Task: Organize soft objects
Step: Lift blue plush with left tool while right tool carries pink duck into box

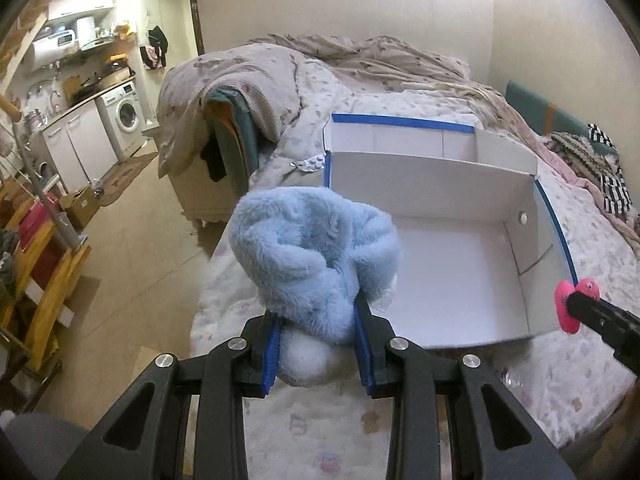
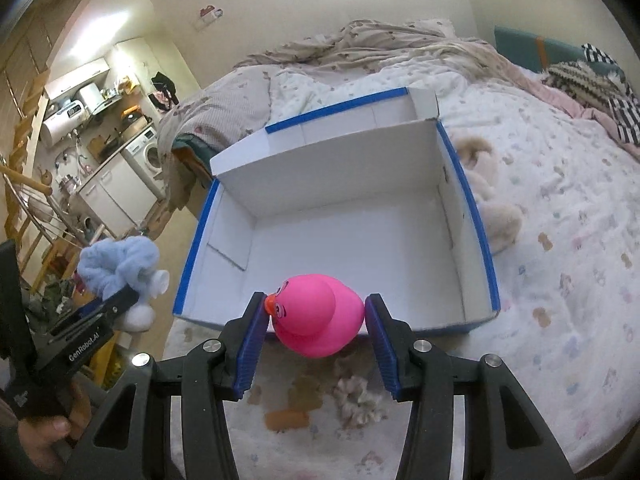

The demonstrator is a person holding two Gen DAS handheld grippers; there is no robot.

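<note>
My left gripper (image 1: 318,320) is shut on a light-blue and white plush toy (image 1: 316,252), held above the bed just left of the near left corner of an open white box with blue-taped rims (image 1: 440,184). My right gripper (image 2: 316,320) is shut on a pink rubber duck (image 2: 316,314), held over the box's near rim (image 2: 476,316). The box's inside is bare. The duck (image 1: 570,306) and right gripper show at the box's right corner in the left wrist view. The plush (image 2: 120,268) and left gripper (image 2: 130,300) show left of the box in the right wrist view.
The box sits on a bed with a patterned white quilt (image 2: 560,240). A cream plush toy (image 2: 496,204) lies right of the box. A brown toy (image 2: 288,418) and a beige fluffy scrunchie (image 2: 358,400) lie under my right gripper. A pill blister pack (image 1: 310,164) lies behind the box. Floor and kitchen are left.
</note>
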